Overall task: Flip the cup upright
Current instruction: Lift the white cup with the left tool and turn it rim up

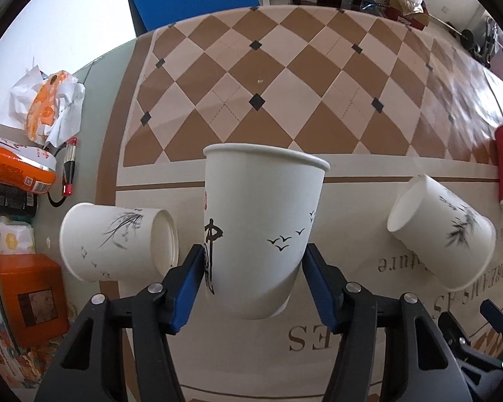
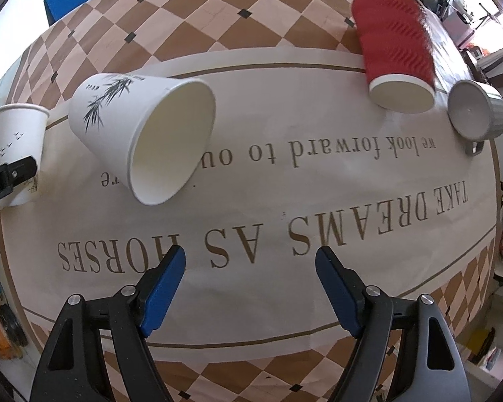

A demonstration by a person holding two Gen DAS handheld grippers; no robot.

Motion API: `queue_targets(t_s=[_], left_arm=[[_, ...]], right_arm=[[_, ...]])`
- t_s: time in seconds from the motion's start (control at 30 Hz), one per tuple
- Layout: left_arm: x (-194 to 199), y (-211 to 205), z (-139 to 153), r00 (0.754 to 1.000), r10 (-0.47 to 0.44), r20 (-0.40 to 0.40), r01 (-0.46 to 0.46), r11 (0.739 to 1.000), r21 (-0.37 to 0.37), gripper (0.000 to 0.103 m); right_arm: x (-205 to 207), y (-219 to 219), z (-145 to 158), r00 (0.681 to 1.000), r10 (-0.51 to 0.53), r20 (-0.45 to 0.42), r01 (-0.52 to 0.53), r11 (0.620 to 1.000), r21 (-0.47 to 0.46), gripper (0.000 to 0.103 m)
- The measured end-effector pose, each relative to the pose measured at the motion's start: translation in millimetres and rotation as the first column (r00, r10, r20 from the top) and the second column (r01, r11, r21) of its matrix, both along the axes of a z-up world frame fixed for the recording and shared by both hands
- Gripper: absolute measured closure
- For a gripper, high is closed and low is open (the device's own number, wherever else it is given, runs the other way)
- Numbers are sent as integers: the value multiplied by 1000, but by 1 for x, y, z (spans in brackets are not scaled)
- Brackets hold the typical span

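Upright, a white paper cup is clamped between the pads of the left gripper. Two more cups lie tipped at nine o'clock and three o'clock. The right gripper is held spread apart over the tablecloth, nothing between its pads.

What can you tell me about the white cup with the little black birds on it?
The bird cup looks like white paper, with a rolled rim, small black birds and dark calligraphy beside a red mark. It stands mouth up, slightly tilted, between the blue fingers of the left gripper, above the printed tablecloth.
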State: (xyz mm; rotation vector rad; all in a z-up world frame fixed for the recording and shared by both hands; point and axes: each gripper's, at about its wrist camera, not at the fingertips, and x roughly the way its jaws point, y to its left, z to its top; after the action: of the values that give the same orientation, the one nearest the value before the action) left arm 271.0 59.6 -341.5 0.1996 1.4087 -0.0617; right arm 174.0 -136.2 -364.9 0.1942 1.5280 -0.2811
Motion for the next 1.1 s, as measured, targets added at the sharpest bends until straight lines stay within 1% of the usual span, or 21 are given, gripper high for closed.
queue_targets(t_s=[0.2, 0.33, 0.53, 0.67, 0.8, 0.83, 0.87, 0.97, 1.1], left_arm=[[-24, -2, 27, 999, -11, 40, 12, 1000, -19, 47], [-46, -7, 43, 999, -5, 49, 7, 999, -32, 47], [-93, -23, 67, 998, 35, 43, -33, 998, -52, 47], [-127, -40, 72, 997, 81, 7, -80, 992, -102, 47], [-153, -66, 68, 993, 110, -36, -115, 982, -147, 47], [-158, -73, 64, 992, 115, -53, -122, 979, -161, 47], [-163, -81, 62, 991, 117, -67, -127, 977, -170, 47], [-180, -107, 47, 984, 124, -128, -149, 965, -213, 47], [-197, -135, 18, 966, 140, -216, -195, 947, -257, 47]], right_arm=[[-20, -14, 19, 999, -33, 21, 34, 999, -12, 22], [-35, -22, 34, 999, -45, 30, 45, 999, -23, 21], [-70, -47, 52, 998, -47, 29, 48, 999, -20, 21], [-99, -71, 55, 999, -36, 26, 37, 999, -29, 20], [-121, -109, 60, 998, -60, 24, 61, 998, -26, 20], [-125, -116, 58, 997, -68, 22, 68, 997, -24, 20], [-122, -123, 50, 997, -75, 20, 75, 997, -22, 20], [-138, -151, 44, 995, -98, 12, 98, 995, -28, 20], [-153, -184, 32, 991, -133, -9, 132, 991, -27, 20]])
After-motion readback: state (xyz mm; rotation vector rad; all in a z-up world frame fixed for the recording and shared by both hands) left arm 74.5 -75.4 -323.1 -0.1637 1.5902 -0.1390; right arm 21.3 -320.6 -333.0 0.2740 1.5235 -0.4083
